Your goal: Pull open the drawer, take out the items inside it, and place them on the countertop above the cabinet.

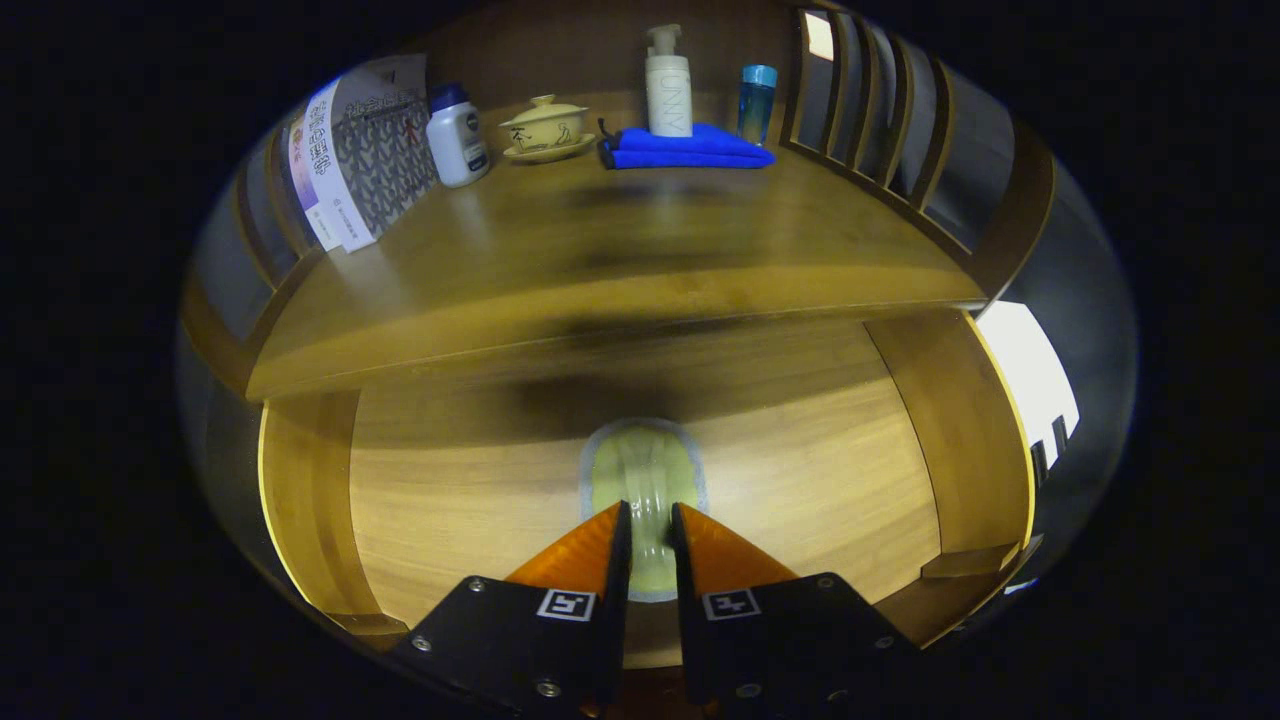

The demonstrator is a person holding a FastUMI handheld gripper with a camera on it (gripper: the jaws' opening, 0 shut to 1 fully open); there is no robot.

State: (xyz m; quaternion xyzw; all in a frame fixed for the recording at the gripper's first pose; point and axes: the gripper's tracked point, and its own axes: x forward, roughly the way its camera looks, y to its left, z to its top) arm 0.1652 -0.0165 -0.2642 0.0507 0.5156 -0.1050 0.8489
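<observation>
The wooden drawer (480, 500) stands pulled open below me, its floor bare apart from one item. A yellow-green cloth (643, 465) with a grey border lies in the middle of the drawer floor. My gripper (648, 512) reaches down onto it, and a raised fold of the cloth sits pinched between the two fingertips, which stand close together. The near part of the cloth is hidden behind the fingers. Above and beyond the drawer runs the wooden countertop (620, 250).
At the back of the countertop stand a booklet (360, 150), a white bottle with a blue cap (456, 138), a lidded tea bowl (545, 128), a folded blue towel (690, 148), a pump bottle (667, 85) and a blue cup (757, 100). A slatted rail (880, 130) borders the right side.
</observation>
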